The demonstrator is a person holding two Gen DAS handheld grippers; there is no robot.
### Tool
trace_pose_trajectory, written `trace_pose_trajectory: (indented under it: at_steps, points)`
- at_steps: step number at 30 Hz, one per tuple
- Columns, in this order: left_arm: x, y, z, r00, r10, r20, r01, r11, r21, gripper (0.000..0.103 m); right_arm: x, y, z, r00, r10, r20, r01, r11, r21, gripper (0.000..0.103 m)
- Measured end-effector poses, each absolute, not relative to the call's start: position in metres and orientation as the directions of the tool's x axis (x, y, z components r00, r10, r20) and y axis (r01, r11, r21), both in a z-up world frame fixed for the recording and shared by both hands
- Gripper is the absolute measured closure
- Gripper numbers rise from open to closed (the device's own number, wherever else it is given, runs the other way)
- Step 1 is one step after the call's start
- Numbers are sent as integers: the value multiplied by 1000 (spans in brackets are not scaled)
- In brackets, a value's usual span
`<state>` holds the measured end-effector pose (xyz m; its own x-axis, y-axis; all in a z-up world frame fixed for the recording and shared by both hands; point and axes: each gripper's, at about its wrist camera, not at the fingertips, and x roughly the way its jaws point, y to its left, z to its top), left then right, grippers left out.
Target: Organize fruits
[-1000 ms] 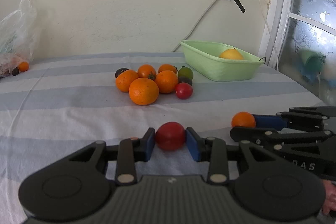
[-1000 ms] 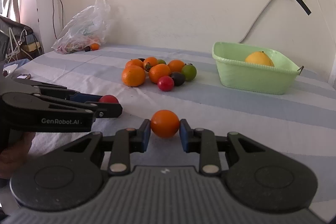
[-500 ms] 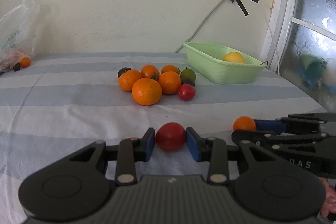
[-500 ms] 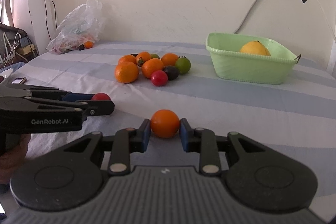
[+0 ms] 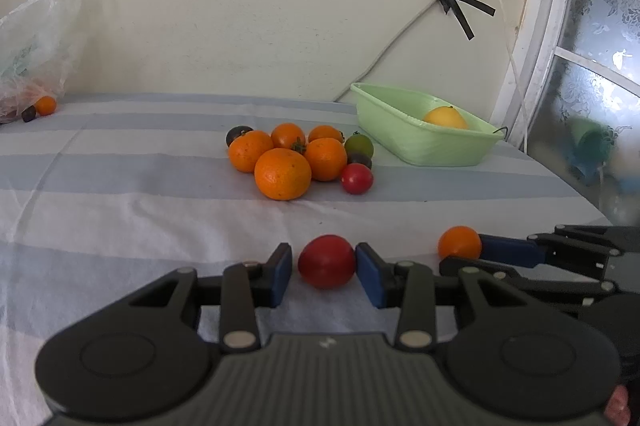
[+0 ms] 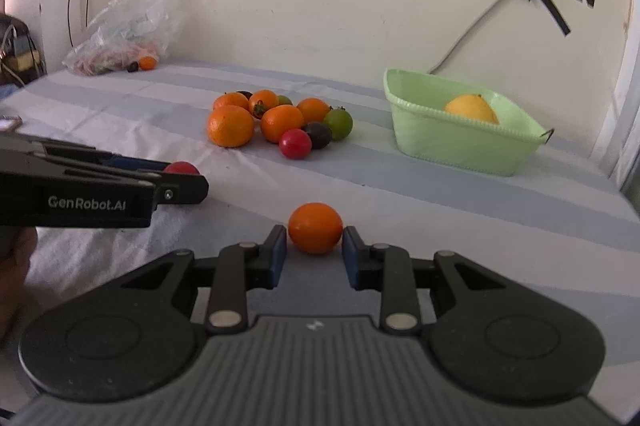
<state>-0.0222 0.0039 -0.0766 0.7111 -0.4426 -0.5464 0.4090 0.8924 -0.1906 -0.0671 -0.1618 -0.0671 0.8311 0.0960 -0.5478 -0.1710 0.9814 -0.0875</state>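
A small red tomato [image 5: 327, 261] sits between the blue pads of my left gripper [image 5: 324, 263], which is shut on it low over the striped cloth. My right gripper [image 6: 315, 243] is shut on a small orange fruit [image 6: 315, 227] in the same way. The two grippers are side by side: the right gripper [image 5: 460, 255] with the orange fruit [image 5: 459, 242] shows at the left wrist view's right edge. The left gripper [image 6: 188, 182] with the tomato [image 6: 182, 168] shows at the right wrist view's left. Farther back lie a fruit pile [image 5: 283, 173] [image 6: 230, 125] and a green basket [image 5: 420, 150] [image 6: 452, 150].
A yellow fruit [image 5: 445, 117] lies in the basket. A plastic bag [image 6: 128, 34] with a small orange [image 6: 147, 62] beside it sits at the far left by the wall. A window frame [image 5: 536, 58] borders the bed on the right. A hand [image 6: 16, 258] holds the left gripper.
The right wrist view has swung a little to the right, so the pile and basket slid left in it. Both fruits stay between their pads, with the pads slightly wider.
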Motion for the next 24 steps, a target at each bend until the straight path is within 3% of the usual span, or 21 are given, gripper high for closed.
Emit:
trace_pose_trajectory:
  at_steps: [24]
  points:
    - [-26,-1,-77,728,-416,-545,398,904,-159,65,-68,-171,-69,830,157,-535,-188,982,-3,71]
